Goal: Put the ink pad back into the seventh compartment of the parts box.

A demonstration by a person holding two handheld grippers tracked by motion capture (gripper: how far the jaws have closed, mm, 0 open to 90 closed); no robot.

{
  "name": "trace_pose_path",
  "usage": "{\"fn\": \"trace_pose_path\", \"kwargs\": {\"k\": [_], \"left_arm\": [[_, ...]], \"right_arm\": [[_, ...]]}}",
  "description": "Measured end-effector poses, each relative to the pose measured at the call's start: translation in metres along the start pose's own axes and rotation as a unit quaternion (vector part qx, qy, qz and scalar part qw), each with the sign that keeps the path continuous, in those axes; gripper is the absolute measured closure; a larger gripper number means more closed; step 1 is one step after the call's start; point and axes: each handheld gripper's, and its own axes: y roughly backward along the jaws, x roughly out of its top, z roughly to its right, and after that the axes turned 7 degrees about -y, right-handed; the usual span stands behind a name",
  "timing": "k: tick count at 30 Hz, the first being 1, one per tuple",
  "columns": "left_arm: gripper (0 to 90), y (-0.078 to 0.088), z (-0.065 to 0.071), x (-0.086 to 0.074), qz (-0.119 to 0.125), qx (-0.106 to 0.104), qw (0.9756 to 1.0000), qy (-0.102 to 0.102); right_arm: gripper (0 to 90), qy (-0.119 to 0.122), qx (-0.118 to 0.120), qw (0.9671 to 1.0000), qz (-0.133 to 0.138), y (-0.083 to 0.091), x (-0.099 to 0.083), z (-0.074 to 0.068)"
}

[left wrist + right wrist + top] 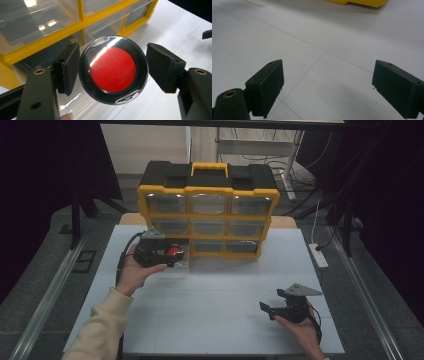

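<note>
My left gripper [175, 254] is shut on a round black case with a red disc [113, 70] under its clear lid; the pads [71, 67] press on its two sides. I hold it in front of the lower left corner of a yellow and black drawer organizer [207, 195]. A clear drawer [82, 110] stands pulled out beneath the case, and the slot behind it looks dark. My right gripper [272, 300] rests open near the table's front right, with nothing between its fingers [265, 85].
The organizer has three rows of clear drawers and stands at the back of the white table [220, 320]. A white power strip [318, 255] lies on the floor beyond the table's right edge. Metal rails run along both sides.
</note>
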Motion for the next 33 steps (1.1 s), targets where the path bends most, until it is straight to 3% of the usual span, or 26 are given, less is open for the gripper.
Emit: {"fn": "trace_pose_path", "kwargs": {"k": [13,28,33], "left_arm": [[30.6,-0.009,-0.015,-0.001,-0.006,0.005,0.9997,0.021],[30.6,-0.018,-0.022,0.009,-0.012,0.014,0.9997,0.018],[30.6,-0.025,-0.027,0.009,-0.021,0.021,0.9992,0.027]], "right_arm": [[10.9,0.000,0.000,1.0000,0.000,0.000,0.000,0.000],[10.9,0.001,-0.004,1.0000,-0.004,-0.002,0.000,0.000],[10.9,0.000,-0.002,1.0000,-0.003,-0.001,-0.001,0.001]]}}
